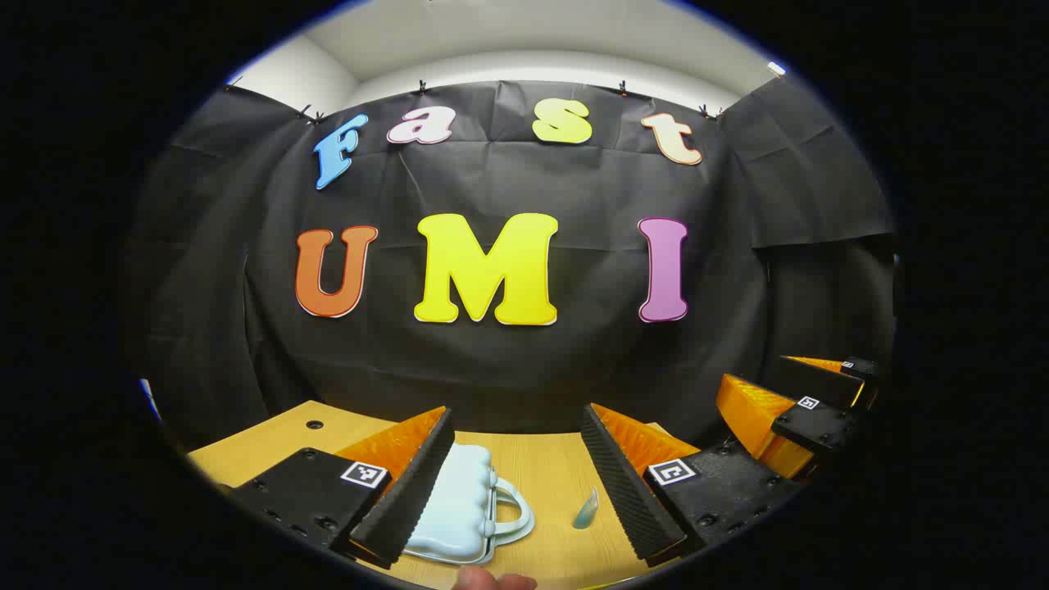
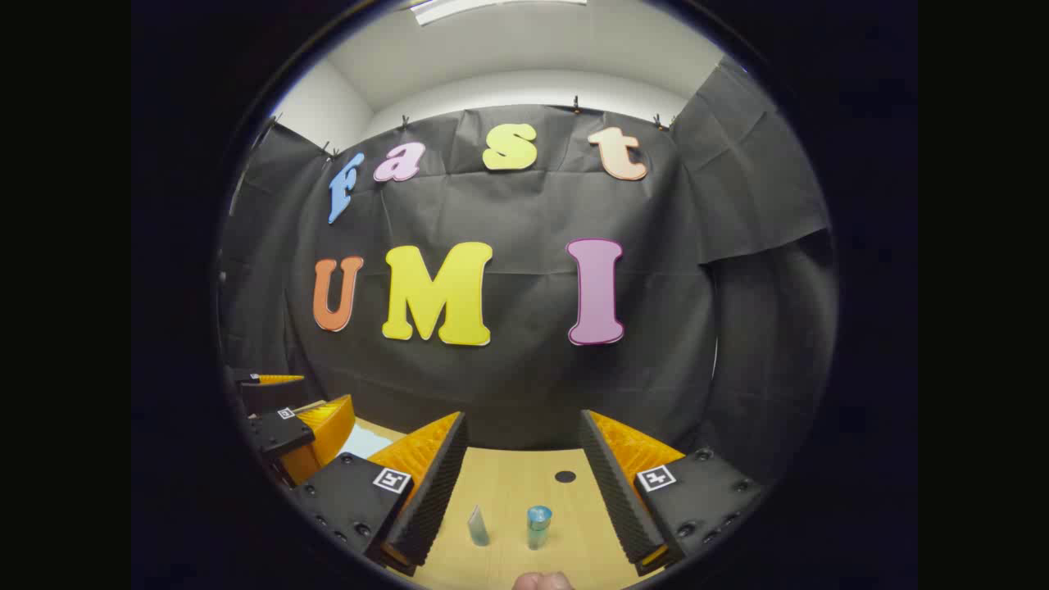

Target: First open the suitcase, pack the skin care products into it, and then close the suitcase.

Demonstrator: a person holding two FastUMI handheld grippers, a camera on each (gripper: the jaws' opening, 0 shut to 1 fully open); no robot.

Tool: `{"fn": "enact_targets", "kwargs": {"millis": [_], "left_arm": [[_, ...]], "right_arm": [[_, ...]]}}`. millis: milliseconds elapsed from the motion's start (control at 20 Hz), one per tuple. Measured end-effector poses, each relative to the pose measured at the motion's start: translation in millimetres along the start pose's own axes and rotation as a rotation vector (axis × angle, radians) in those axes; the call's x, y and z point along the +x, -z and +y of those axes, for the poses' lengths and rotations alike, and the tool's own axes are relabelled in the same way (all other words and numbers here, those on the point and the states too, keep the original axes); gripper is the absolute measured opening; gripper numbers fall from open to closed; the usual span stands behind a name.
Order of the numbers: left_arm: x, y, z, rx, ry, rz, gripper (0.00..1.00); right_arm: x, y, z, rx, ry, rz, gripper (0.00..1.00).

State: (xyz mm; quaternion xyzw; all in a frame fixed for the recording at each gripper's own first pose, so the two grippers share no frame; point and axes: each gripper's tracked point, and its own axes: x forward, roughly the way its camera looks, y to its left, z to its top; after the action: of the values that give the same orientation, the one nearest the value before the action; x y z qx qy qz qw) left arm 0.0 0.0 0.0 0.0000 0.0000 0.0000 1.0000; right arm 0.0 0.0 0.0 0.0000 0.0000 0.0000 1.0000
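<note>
A small pale blue suitcase (image 1: pixel 457 508) with a curved handle lies closed on the wooden table (image 1: pixel 549 467), partly behind the left finger of my left gripper (image 1: pixel 516 475). That gripper hangs open above the table, and a thin teal tube (image 1: pixel 587 510) stands just inside its right finger. In the right gripper view, my right gripper (image 2: pixel 520 483) is open too, with the same thin tube (image 2: pixel 478 527) and a small blue-capped bottle (image 2: pixel 538 526) standing between its fingers, farther off on the table. The left gripper (image 2: pixel 307 430) appears at the left there, the right gripper (image 1: pixel 799 410) at the right of the left gripper view.
The black cloth wall rises right behind the table's far edge. A small round hole (image 2: pixel 565 476) sits in the tabletop beyond the bottle, another hole (image 1: pixel 315 424) at the far left corner. A fingertip (image 1: pixel 492 580) shows at the bottom edge.
</note>
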Motion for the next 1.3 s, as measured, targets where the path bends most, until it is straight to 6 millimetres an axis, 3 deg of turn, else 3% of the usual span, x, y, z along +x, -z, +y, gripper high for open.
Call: {"fn": "enact_targets", "kwargs": {"millis": [750, 900, 1300], "left_arm": [[1, 8, -5, 0.002, 0.001, 0.03, 0.99], [3, 20, -16, 0.056, 0.044, 0.058, 0.99], [18, 78, -8, 0.372, 0.105, 0.191, 0.99]], "right_arm": [[4, 2, -18, 0.004, 0.019, -0.001, 0.81], [4, 6, -26, 0.001, 0.016, 0.006, 0.81], [-1, 37, -64, 0.006, 0.055, 0.07, 0.81]]}}
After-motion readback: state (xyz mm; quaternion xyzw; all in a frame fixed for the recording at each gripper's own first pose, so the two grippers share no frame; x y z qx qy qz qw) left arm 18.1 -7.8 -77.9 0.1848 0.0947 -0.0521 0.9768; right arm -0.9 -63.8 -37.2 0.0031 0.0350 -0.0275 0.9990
